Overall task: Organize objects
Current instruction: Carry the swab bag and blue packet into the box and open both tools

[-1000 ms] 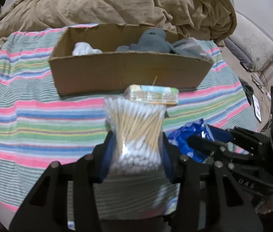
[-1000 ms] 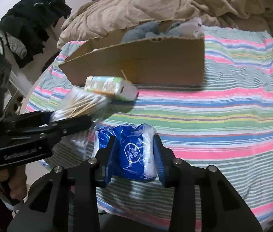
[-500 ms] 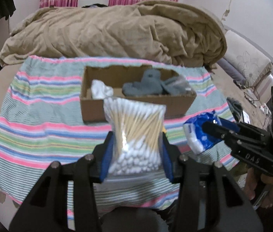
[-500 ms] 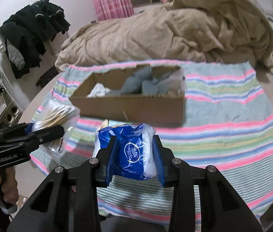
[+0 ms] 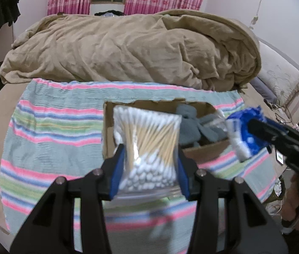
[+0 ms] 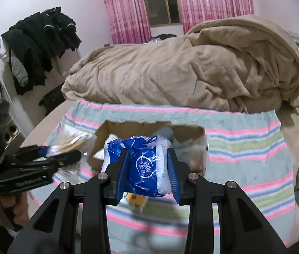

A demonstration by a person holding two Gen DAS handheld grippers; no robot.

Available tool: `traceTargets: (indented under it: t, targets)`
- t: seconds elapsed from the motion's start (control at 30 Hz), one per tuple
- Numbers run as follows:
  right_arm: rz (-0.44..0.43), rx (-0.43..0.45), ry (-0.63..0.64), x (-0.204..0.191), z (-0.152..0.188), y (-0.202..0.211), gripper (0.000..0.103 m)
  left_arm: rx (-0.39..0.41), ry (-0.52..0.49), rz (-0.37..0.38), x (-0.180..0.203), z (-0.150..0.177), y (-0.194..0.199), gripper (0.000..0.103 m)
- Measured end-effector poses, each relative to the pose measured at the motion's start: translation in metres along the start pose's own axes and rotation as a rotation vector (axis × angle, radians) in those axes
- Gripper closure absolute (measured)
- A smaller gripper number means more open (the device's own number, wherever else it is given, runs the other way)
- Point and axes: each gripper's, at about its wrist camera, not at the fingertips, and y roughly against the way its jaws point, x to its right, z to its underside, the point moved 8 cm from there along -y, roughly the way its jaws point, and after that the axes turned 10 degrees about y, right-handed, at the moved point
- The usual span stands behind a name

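Left tool (image 5: pixel 149 165) clamping cotton swab bag (image 5: pixel 147 146), right tool (image 6: pixel 147 169) clamping blue tissue pack (image 6: pixel 145 165), cardboard box (image 5: pixel 204 152) beyond (grey cloth (image 5: pixel 191 127) inside)

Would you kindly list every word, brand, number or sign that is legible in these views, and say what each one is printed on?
"Vinda": white logo on the blue tissue pack held by the right gripper.
Small grey print along that pack's clear edge: too blurred to read.
Embossed lettering on the left gripper body: blurred, unreadable.
Bag of cotton swabs: no text visible.

1 cardboard box (image 5: pixel 204 151) | 1 swab bag (image 5: pixel 147 146) | 1 tissue pk (image 6: pixel 149 165) | 2 grippers: left gripper (image 5: pixel 148 169), right gripper (image 6: pixel 147 172)
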Motion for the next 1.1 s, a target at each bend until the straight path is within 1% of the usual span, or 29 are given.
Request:
traceTargets:
  t: [0.2,0.4,0.6,0.7,0.83,0.9,1.03,1.1]
  targets:
    - [0.017,0.014,-0.004,0.017,-0.021,-0.024,0.066,-0.020,0.006,0.007,0.005,-0.015,-0.036,0.057]
    - [0.042,0.000,-0.019,0.043,-0.027,-0.056,0.066,-0.065,0.004,-0.004,0.010,-0.018,-0.074,0.057]
    - [0.062,-0.051,-0.060,0.068,-0.013,-0.091,0.066,-0.103,-0.004,-0.018,0.014,-0.016,-0.105,0.057]
    - [0.071,-0.083,-0.079,0.074,-0.002,-0.108,0.066,-0.139,-0.002,-0.033,0.014,-0.014,-0.119,0.057]
    - [0.081,-0.112,-0.089,0.077,0.009,-0.123,0.066,-0.161,-0.001,-0.040,0.011,-0.010,-0.129,0.057]
    - [0.092,-0.123,-0.081,0.076,0.012,-0.127,0.066,-0.167,0.000,-0.044,0.009,-0.008,-0.132,0.057]
    - [0.144,-0.162,-0.028,0.073,0.022,-0.143,0.065,-0.167,-0.020,-0.062,0.008,-0.006,-0.138,0.056]
    - [0.160,-0.166,-0.010,0.072,0.024,-0.147,0.065,-0.168,-0.017,-0.064,0.008,-0.005,-0.138,0.056]
